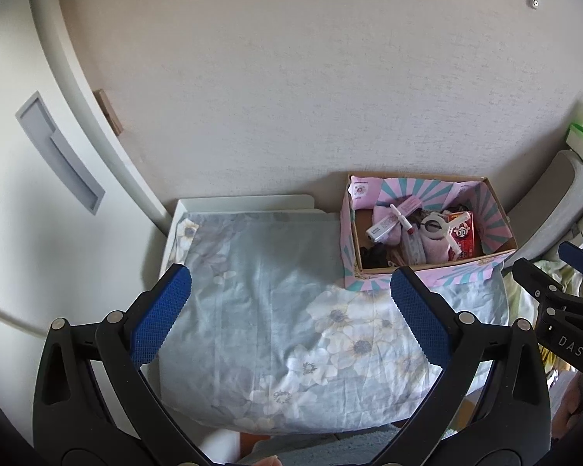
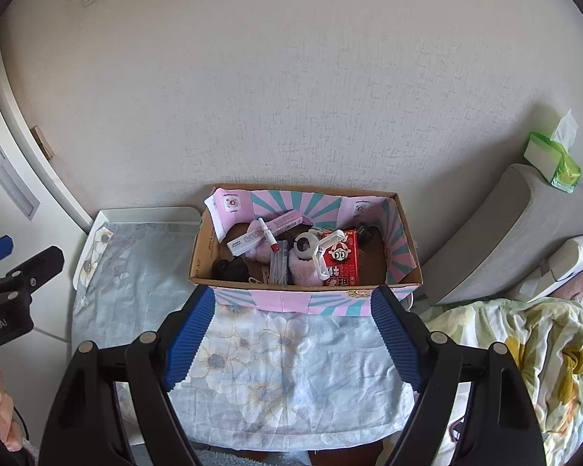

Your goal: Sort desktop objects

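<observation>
A cardboard box (image 2: 402,272) with pink and teal striped flaps stands at the back right of a small table covered by a floral cloth (image 2: 291,369). It holds a red snack carton (image 2: 344,258), a white round clip (image 2: 307,246), a lipstick (image 2: 270,237), a white tube box (image 2: 246,242), pink fluffy items and dark hair ties. The box also shows in the left wrist view (image 1: 497,242). My left gripper (image 1: 291,314) is open and empty above the cloth (image 1: 260,310). My right gripper (image 2: 293,338) is open and empty just before the box.
A white wall stands behind the table. A white sliding door (image 1: 39,194) is at the left. A grey cushion (image 2: 517,225), a green tissue pack (image 2: 552,159) and a yellow floral blanket (image 2: 532,349) lie at the right.
</observation>
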